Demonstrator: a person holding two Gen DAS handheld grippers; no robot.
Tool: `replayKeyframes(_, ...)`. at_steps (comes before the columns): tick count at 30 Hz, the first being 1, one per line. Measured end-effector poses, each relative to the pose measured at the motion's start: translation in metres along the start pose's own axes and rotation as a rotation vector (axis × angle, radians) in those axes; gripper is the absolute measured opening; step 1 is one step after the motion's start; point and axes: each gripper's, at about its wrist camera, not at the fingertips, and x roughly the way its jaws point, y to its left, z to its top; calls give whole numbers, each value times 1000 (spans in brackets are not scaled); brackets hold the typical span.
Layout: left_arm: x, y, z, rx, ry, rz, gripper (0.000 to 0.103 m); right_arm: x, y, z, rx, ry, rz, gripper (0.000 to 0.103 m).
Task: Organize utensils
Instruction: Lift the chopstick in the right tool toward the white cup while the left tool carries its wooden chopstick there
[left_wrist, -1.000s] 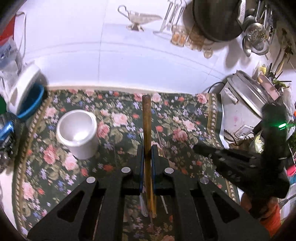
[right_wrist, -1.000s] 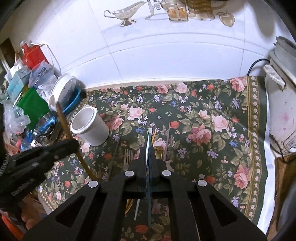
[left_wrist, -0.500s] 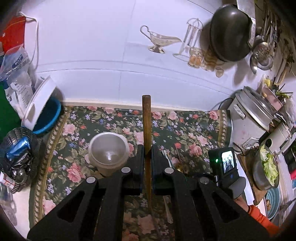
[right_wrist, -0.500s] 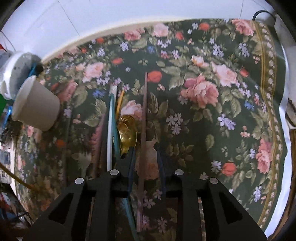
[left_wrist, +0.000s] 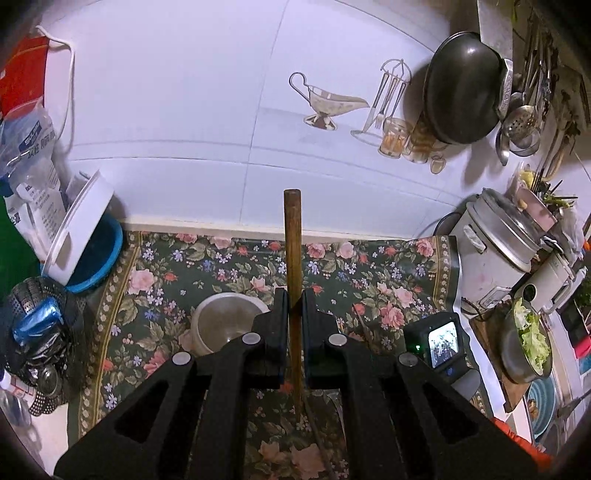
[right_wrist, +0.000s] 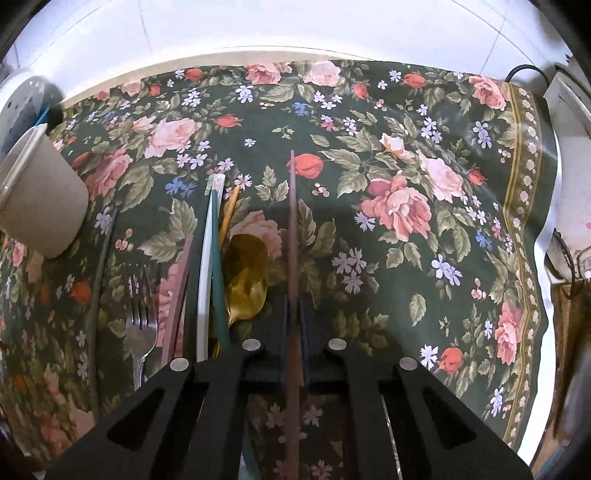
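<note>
The left gripper (left_wrist: 294, 314) is clamped tight on a wooden stick (left_wrist: 292, 236) (a chopstick or a thin handle, I cannot tell which), which stands up and away from the jaws toward the far wall. Just left of those jaws and a little below them sits the white cup (left_wrist: 221, 325), mouth open upward, on the flowered cloth (left_wrist: 388, 273). So the holder lies near and to the left of the held stick, whose long axis runs near-to-far; my guess is that the stick must tip down and shift left before it can go in.

The right gripper (right_wrist: 294, 314) points steeply down at the cloth, and its jaws have just been closing; they now pinch a thin brown chopstick (right_wrist: 292, 221) that lies flat with its long axis running straight away from the jaws. In the right wrist view the same cup (right_wrist: 40, 203) is well off to the far left, so the left hand is much the nearer to it.

Left of the brown chopstick lie the remaining pieces, roughly parallel to it: a gold spoon (right_wrist: 246, 277), a green-and-white pair of sticks (right_wrist: 210, 258), and a steel fork (right_wrist: 140, 328). Most of the sorting appears not yet done.
</note>
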Motion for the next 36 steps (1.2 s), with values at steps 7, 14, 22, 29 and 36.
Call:
replayKeyframes(7, -1, 10, 5, -5, -1, -9, 5, -12, -21, -4, 81, -15, -7, 6)
replayKeyframes(14, -3, 18, 13, -13, -21, -17, 5, -56, -29, -7, 156, -127, 29, 6)
replayKeyframes(22, -14, 25, 23, -19, -63, -15, 5, -110, -13, 6, 172, -279, 98, 6)
replayKeyframes(29, -23, 41, 38, -32, -104, 9, 5, -148, 17, 37, 130, -409, 204, 6)
replayKeyframes(36, -23, 61, 51, -43, -126, 41, 5, -160, 67, 76, 48, -482, 297, 6)
